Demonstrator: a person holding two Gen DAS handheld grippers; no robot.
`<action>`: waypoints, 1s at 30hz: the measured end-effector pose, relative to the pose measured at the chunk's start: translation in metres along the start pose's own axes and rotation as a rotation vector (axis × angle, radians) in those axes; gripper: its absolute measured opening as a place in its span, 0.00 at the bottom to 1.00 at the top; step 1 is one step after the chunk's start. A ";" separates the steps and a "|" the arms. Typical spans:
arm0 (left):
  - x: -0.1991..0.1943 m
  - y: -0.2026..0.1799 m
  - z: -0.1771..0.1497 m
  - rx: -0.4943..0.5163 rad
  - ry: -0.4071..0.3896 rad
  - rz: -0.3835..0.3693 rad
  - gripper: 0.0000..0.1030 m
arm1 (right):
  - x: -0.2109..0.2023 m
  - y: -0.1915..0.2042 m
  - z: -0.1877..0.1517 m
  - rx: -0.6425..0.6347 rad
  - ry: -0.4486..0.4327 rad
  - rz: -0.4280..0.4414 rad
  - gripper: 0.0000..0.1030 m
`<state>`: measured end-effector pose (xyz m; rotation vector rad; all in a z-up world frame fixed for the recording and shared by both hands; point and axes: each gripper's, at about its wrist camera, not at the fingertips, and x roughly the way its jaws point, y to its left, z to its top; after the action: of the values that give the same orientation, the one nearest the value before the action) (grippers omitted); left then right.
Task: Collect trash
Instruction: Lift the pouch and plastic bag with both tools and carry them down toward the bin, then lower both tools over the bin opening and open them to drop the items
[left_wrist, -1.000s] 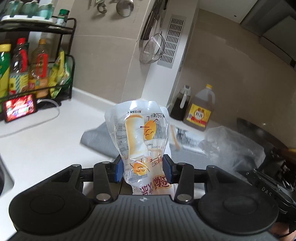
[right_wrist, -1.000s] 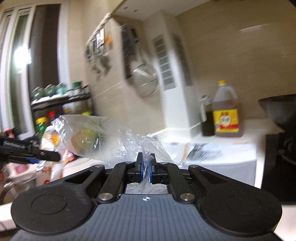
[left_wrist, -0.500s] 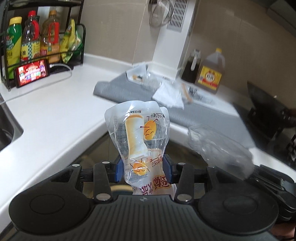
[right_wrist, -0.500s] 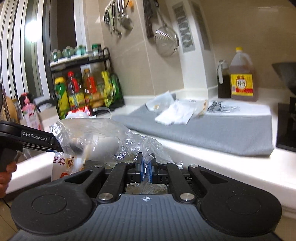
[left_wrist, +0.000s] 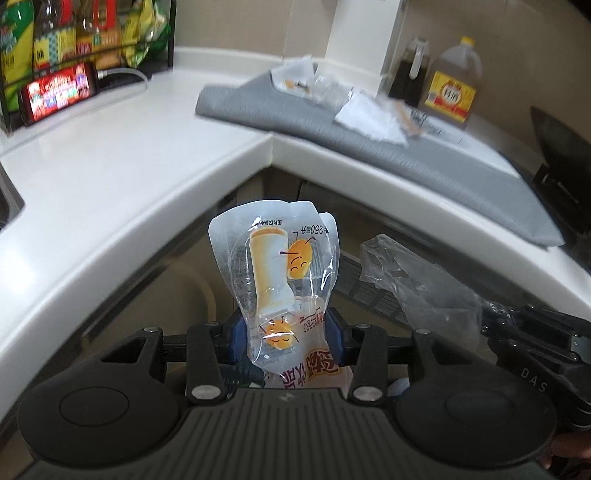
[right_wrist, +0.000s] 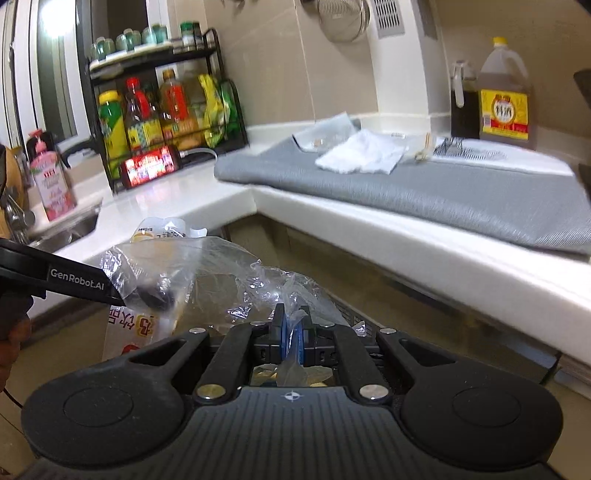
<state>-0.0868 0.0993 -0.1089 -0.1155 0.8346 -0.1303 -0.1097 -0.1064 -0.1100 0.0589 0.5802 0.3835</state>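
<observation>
The left hand-held gripper (left_wrist: 284, 334) is clamping a clear printed snack wrapper (left_wrist: 275, 266), while the right hand-held gripper (right_wrist: 291, 326) is pinching a crinkled transparent plastic bag (right_wrist: 221, 273) below the white counter (left_wrist: 122, 158).

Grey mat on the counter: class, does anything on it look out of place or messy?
Yes. Litter lies loose on the grey mat: a crumpled white tissue, a clear wrapper behind it and a printed sheet near the oil jug. It looks like uncollected trash, not kitchen items.
</observation>
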 end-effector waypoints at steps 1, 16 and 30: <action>0.006 0.001 -0.001 -0.002 0.011 0.002 0.47 | 0.005 0.000 -0.001 0.000 0.012 -0.001 0.06; 0.099 0.019 -0.025 -0.018 0.235 0.032 0.47 | 0.105 -0.011 -0.038 0.086 0.263 0.037 0.06; 0.175 0.041 -0.054 -0.033 0.420 0.029 0.47 | 0.179 -0.017 -0.082 0.118 0.484 0.029 0.06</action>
<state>-0.0076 0.1084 -0.2785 -0.1080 1.2571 -0.1150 -0.0110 -0.0598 -0.2753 0.0886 1.0809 0.3932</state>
